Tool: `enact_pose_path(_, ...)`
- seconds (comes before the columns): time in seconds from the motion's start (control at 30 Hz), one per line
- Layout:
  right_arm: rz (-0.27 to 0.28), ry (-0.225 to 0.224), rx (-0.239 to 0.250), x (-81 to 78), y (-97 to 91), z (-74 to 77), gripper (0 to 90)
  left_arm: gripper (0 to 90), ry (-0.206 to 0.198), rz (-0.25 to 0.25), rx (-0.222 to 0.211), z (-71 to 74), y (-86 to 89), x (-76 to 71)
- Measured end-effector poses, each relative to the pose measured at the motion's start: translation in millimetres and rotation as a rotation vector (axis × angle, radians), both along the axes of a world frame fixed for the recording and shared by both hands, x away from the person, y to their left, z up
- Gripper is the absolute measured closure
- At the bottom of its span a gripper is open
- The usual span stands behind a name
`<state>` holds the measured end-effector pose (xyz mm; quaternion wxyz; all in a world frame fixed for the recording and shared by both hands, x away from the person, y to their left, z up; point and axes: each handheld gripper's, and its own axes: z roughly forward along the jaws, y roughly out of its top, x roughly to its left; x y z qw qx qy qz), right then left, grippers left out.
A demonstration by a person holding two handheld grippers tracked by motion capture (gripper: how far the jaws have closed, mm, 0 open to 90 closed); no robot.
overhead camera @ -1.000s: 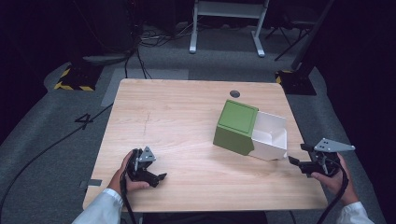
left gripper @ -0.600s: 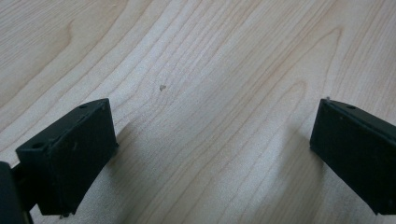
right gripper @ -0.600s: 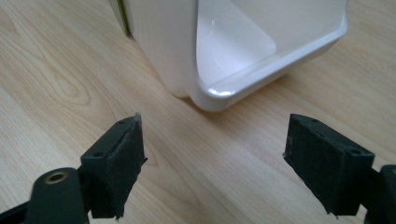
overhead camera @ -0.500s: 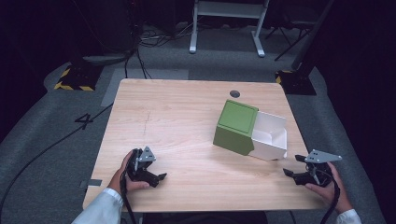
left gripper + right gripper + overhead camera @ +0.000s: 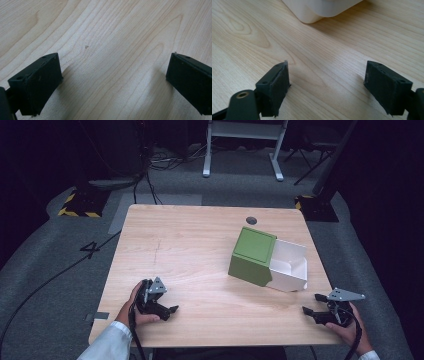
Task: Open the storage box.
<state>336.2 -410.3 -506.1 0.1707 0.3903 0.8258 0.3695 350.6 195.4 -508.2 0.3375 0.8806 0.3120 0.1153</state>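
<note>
Worktop (image 5: 200, 245): pale wood grain, rectangular, a small dark round hole near its far edge at 1 o'clock.
Green box (image 5: 252, 255): at 3 o'clock of the worktop centre, lying tilted, its square green face turned up.
White tray (image 5: 289, 266): slid partly out of the green box toward 4 o'clock; the inner end is hidden inside the box.
White tray, right gripper view (image 5: 317, 8): one rounded corner, the rest cut off at the top edge.
Left gripper (image 5: 170, 309): at 7 o'clock, resting on the worktop in a hand, jaws spread wide over bare wood.
Right gripper (image 5: 312, 304): at 5 o'clock by the worktop's edge, jaws apart, nothing between them, near the tray but not touching.
</note>
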Motion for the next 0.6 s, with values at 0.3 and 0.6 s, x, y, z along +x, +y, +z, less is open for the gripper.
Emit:
enact_pose_path(0.3,-0.035,-0.013,-0.008,-1.9,1.0,-1.3,19.1,0.3,0.000,0.000,0.000,-0.1,0.0,0.0)
enact_pose_path(0.6,-0.035,-0.014,-0.010,-1.0,1.4,-1.5,18.4,0.4,0.000,0.005,-0.005,-0.3,0.0,-1.0)
